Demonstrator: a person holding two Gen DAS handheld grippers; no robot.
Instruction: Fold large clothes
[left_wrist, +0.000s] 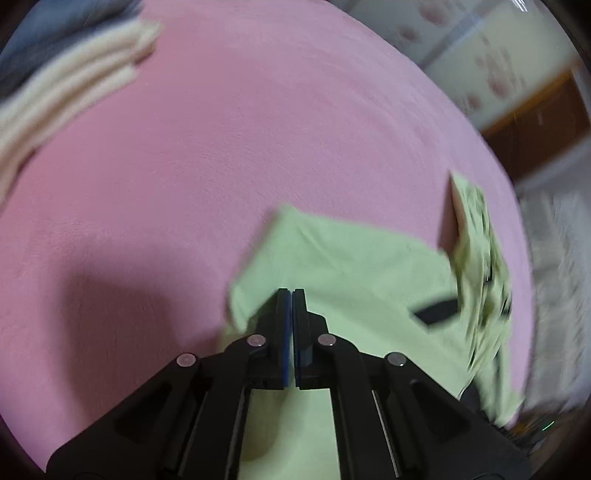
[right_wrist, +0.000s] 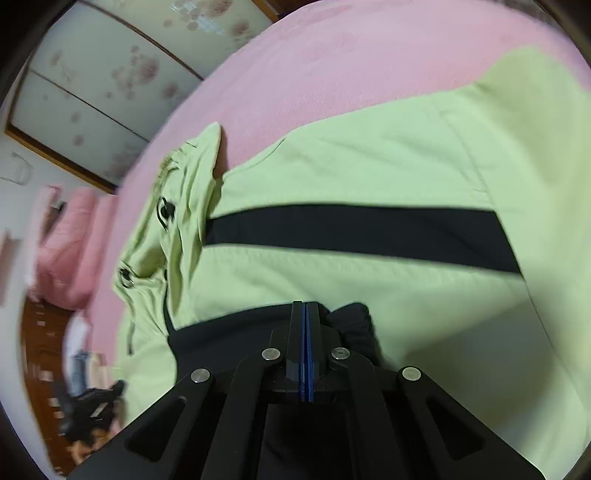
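A light green garment (left_wrist: 351, 266) with a black stripe (right_wrist: 351, 229) lies spread on a pink bed (left_wrist: 221, 129). Its crumpled hood end with black toggles (right_wrist: 166, 210) points toward the bed's edge. My left gripper (left_wrist: 291, 293) is shut above the garment's near left edge, and I see no cloth between its pads. My right gripper (right_wrist: 306, 304) is shut at the garment's black hem (right_wrist: 221, 339), which bunches up beside its fingertips. Both views are blurred by motion.
Folded cream cloths (left_wrist: 74, 74) and a blue-grey fabric (left_wrist: 55, 22) lie at the bed's far left. Sliding doors with a flower pattern (right_wrist: 92, 92) stand beyond the bed. A pink quilt (right_wrist: 70, 240) and a wooden floor (right_wrist: 40, 350) show past the bed's edge.
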